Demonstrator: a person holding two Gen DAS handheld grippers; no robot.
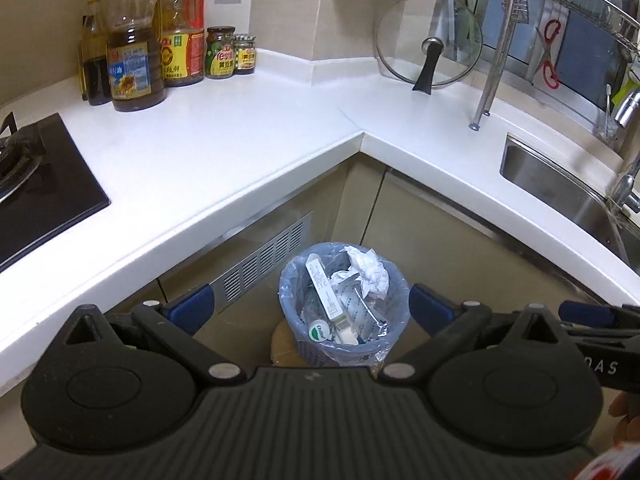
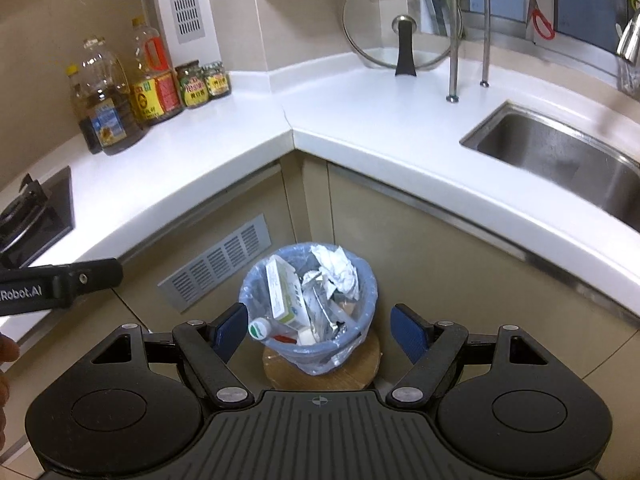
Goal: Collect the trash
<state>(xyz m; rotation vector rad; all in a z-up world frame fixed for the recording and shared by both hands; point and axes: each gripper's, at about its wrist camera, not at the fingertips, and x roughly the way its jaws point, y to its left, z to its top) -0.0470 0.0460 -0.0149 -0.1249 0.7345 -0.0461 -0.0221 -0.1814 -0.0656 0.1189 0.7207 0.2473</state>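
Bin (image 2: 308, 308): crumpled paper (image 2: 336, 270), box (image 2: 282, 292) inside | left tongs (image 1: 310, 308), right tongs (image 2: 318, 330): apart, empty

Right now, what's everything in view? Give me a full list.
bin: 1, blue with clear liner, on the floor in the cabinet corner, on a round wooden board
trash: crumpled paper, white box, small bottle, foil packs, all inside the bin
counter: 1, white, L-shaped
oil bottles: 3, amber, counter back left
jars: 2, green-labelled, beside the bottles
stove: 1, black, left
glass lid: 1, clear, leaning at the corner wall
sink: 1, steel, right
scissors: 1, red, hanging by the window
left gripper: open, empty
right gripper: open, empty
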